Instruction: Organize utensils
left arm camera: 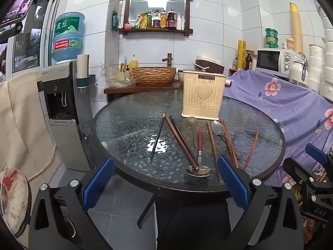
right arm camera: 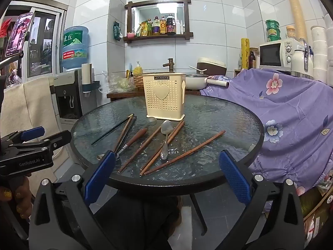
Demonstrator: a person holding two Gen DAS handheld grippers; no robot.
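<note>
Round glass table [left arm camera: 129, 112] in a kitchen corner. Cream utensil holder [left arm camera: 203, 96] with a heart on its front, standing upright toward the far side of the table. Spoons and chopsticks scattered flat on the glass in front of the holder. Just before the holder: a silver spoon [right arm camera: 165, 137], lying across a pair of brown chopsticks [right arm camera: 164, 145]. To the left of the holder: a thin black chopstick [left arm camera: 157, 136], then a brown and a dark one side by side. Nearer the table edge: a spoon with a wooden handle [left arm camera: 199, 158], bowl end toward the camera. To the right of the holder: one brown chopstick [right arm camera: 187, 152] alone, slanted. Purple flowered cloth [right arm camera: 291, 112] right of the holder, draped beside the table.

Left gripper [left arm camera: 166, 182] hanging off the near table edge, fingers spread wide, holding nothing. Right gripper [right arm camera: 166, 176] likewise, fingers spread wide, holding nothing.
</note>
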